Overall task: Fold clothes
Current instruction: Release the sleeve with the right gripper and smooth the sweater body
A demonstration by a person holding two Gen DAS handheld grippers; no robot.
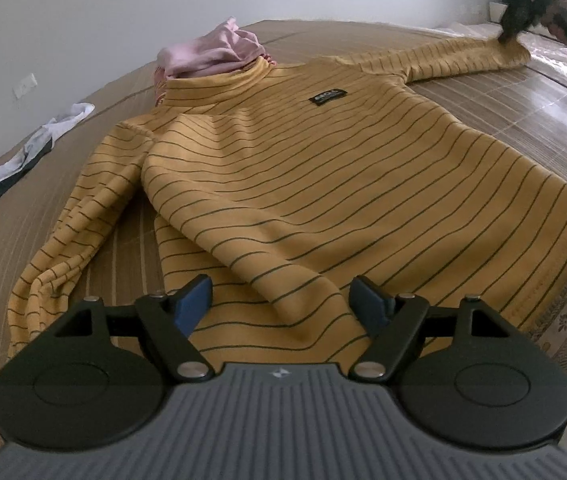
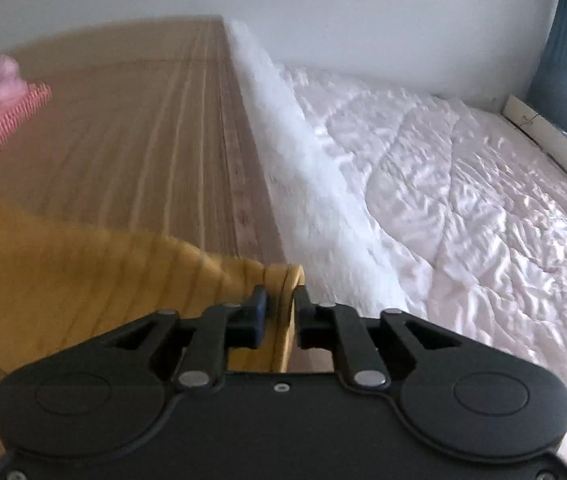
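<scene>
I see a bed covered by a brown striped woven mat [image 1: 483,92]. Lying directly on the mat: a mustard sweater with thin dark stripes [image 1: 323,184], spread front-up, one sleeve stretched toward the far right, the other crumpled at left. At its collar sits a pink garment [image 1: 215,54] on top of a red-striped item [image 2: 7,124]. A white and black garment [image 1: 31,148] lies well apart at left. A pale quilt [image 2: 463,200] borders the mat's right edge.
</scene>
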